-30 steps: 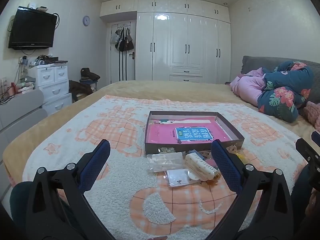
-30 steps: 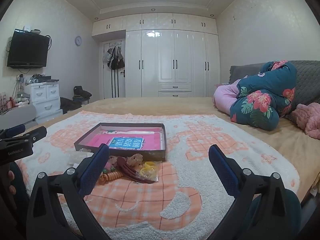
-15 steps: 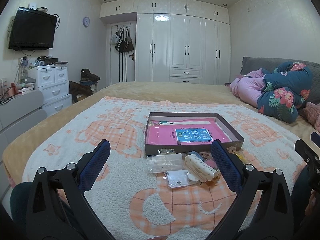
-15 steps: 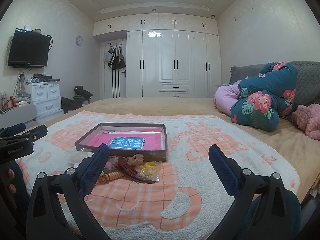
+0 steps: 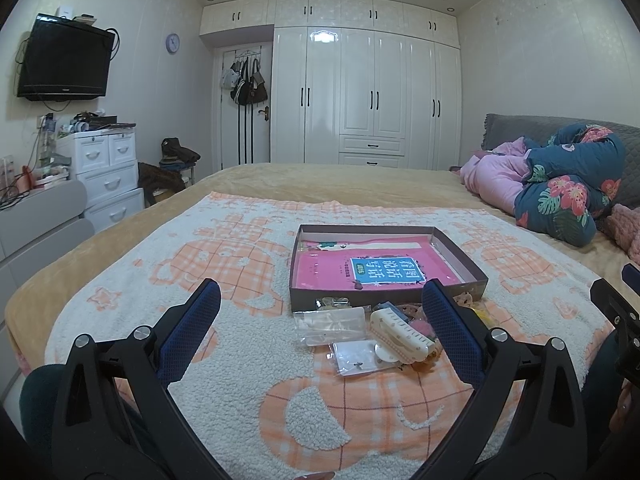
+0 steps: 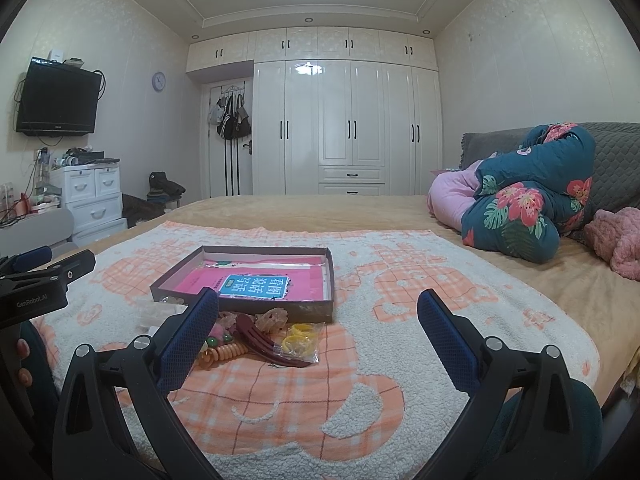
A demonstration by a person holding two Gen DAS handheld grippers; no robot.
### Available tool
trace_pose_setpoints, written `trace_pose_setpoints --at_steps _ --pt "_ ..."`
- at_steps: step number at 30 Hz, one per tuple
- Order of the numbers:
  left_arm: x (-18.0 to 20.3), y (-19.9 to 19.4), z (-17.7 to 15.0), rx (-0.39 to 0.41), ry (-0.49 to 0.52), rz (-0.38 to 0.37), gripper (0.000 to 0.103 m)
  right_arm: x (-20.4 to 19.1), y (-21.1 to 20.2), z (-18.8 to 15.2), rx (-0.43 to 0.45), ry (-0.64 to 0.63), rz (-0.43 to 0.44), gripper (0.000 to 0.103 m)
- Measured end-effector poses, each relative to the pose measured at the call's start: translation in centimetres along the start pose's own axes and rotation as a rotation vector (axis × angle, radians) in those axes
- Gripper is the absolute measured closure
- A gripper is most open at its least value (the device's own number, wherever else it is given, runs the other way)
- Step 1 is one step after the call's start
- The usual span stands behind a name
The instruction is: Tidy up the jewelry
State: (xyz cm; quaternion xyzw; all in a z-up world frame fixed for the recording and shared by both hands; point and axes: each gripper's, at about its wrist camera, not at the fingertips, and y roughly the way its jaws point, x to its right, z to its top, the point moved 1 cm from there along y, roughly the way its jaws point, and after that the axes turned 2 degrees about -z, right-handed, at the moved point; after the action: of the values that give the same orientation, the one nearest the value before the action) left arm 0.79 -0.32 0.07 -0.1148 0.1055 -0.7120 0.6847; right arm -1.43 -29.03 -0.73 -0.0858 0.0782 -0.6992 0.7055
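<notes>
A shallow brown box (image 5: pixel 464 258) (image 6: pixel 316 308) with a pink book inside lies on the orange-and-white blanket. In front of it sits a small pile: clear plastic bags (image 5: pixel 332 322), a white hair clip (image 5: pixel 400 334), a dark red hair claw (image 6: pixel 264 344), yellow bands in a bag (image 6: pixel 300 340) and an orange coil tie (image 6: pixel 224 354). My left gripper (image 5: pixel 320 320) is open above the blanket, short of the pile, with nothing between its fingers. My right gripper (image 6: pixel 318 328) is open too, to the right of the pile, holding nothing.
The blanket (image 5: pixel 248 360) covers a tan bed. Folded quilts (image 6: pixel 520 216) lie at the right by a grey headboard. White drawers (image 5: pixel 108 172) stand at the left, a white wardrobe (image 6: pixel 352 132) at the back. A hand (image 6: pixel 22 360) holds the left tool.
Both views have shifted very slightly; the box and pile sit a touch lower and closer. Both grippers stay open and nothing has been picked up.
</notes>
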Motion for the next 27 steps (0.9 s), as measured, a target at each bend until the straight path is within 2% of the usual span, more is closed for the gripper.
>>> trace_pose_setpoints --at_steps 27 --pt "-0.25 0.27 0.12 -0.011 -0.015 0.007 0.011 -0.25 0.38 -0.02 -0.024 -0.005 0.002 0.006"
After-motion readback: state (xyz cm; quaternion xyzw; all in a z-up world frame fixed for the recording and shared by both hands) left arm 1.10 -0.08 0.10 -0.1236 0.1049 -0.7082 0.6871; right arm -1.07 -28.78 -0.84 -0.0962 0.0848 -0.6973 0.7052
